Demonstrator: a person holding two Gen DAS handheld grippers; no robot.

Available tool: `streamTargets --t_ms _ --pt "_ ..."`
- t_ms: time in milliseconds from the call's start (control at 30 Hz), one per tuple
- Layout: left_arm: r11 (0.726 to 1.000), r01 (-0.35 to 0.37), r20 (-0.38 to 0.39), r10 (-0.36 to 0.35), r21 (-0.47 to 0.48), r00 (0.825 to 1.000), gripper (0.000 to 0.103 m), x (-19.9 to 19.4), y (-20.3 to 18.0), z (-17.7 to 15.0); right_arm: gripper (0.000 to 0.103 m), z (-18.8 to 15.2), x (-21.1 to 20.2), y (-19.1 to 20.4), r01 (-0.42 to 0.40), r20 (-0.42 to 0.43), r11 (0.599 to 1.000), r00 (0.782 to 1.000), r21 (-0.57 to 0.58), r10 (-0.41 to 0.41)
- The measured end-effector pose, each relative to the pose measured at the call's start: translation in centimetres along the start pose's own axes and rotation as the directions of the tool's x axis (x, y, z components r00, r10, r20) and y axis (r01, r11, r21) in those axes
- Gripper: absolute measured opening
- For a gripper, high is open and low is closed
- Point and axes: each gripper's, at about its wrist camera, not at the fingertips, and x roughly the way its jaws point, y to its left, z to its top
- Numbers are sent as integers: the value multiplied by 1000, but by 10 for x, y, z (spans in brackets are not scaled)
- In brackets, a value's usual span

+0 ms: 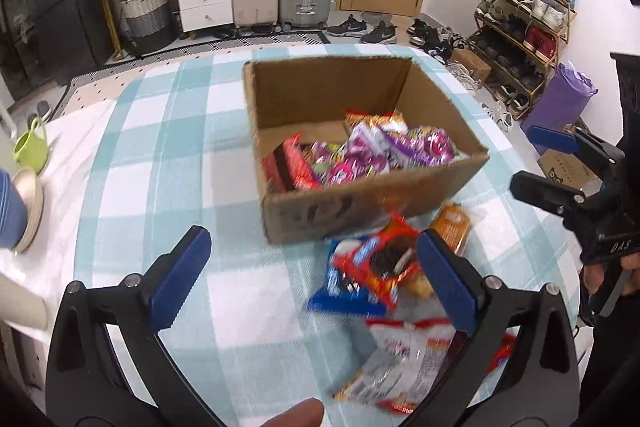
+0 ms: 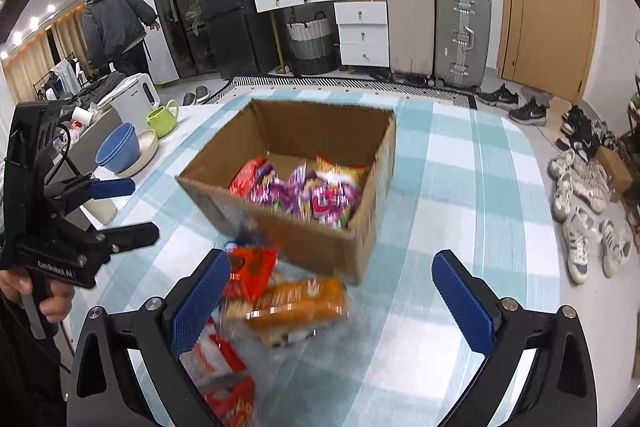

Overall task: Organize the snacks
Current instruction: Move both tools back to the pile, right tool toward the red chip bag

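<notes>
Beside cardboard box (image 1: 372, 199), loose snack packets (image 1: 376, 267)

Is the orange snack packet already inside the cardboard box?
No, the orange snack packet lies on the tablecloth outside the cardboard box.

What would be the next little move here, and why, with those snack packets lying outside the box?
Probably lower the right tool onto the orange packet and close on it. Both tools are open and hold nothing, the orange packet lies on the tablecloth just in front of the cardboard box, almost between the right tool's fingers, and the box already holds other snacks with room left.
</notes>
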Motion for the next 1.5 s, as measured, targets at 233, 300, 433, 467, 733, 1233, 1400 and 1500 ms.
streamTargets --t_ms 233,300,433,467,733,1233,1400,1500 --pt "999 0 -5 0 -33 1000 102 -16 12 -30 102 -34 -14 3 13 -30 999 999 34 -12" --pt "999 -4 -11 3 -38 1000 102 -20 14 -40 102 -40 -16 5 12 -38 999 999 45 -10" --pt "999 -8 -17 7 -35 1000 102 -25 12 -51 102 -57 -21 9 5 -52 998 999 63 -2" --pt "999 -8 -18 7 -34 1000 102 -27 12 -57 102 -61 -22 10 4 -57 998 998 65 0" --pt "1000 -7 -41 6 -17 999 102 -27 2 -79 102 -82 -27 24 -15 -73 998 997 68 20" --pt "1000 19 -82 -18 10 996 102 -13 -16 -101 102 -117 -17 45 -66 -139 994 987 86 77" --pt "999 31 -102 -28 26 994 102 -7 -22 -107 102 -125 -9 53 -86 -166 993 981 80 98" --pt "999 36 -113 -32 32 993 102 -3 -24 -109 102 -129 -3 56 -107 -184 991 975 85 121"
